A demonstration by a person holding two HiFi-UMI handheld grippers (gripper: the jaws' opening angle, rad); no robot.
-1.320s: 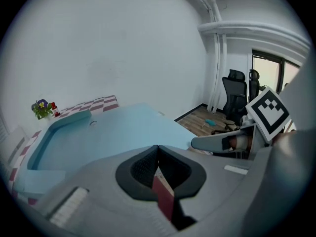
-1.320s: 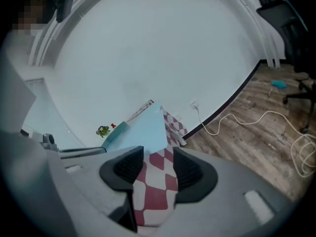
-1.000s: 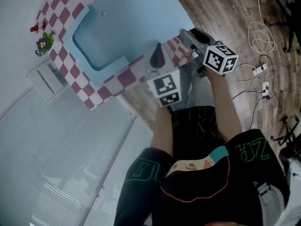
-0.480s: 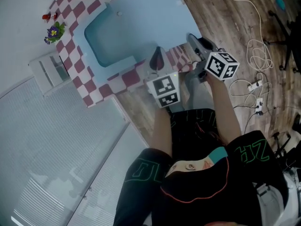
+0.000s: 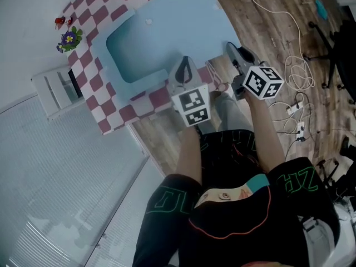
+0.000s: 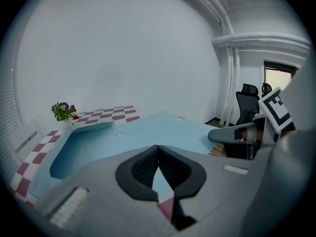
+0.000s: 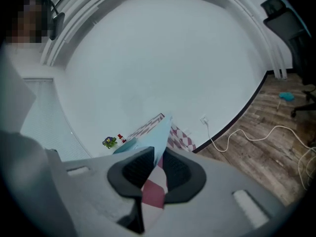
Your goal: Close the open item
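A large flat item (image 5: 167,21), light blue inside with a sunken basin (image 5: 130,54) and red-and-white checks outside, lies open in front of me. My left gripper (image 5: 182,65) is at its near checkered edge. In the left gripper view the left gripper (image 6: 158,149) has its tips together, with a thin strip of blue and red between the pads. My right gripper (image 5: 231,48) is at the item's right-hand edge. Its jaws have just been closing, and the right gripper (image 7: 155,164) now pinches the edge of the blue-and-checkered panel (image 7: 159,132).
A small pot of flowers (image 5: 68,39) and a white slatted rack (image 5: 55,88) stand beyond the item by the white wall. Cables (image 5: 289,65) and a power strip (image 5: 295,107) lie on the wooden floor to the right. An office chair (image 6: 245,100) stands further right.
Both grippers have risen, and the item's near edge has come up with them. The right gripper's jaws have narrowed around the panel edge.
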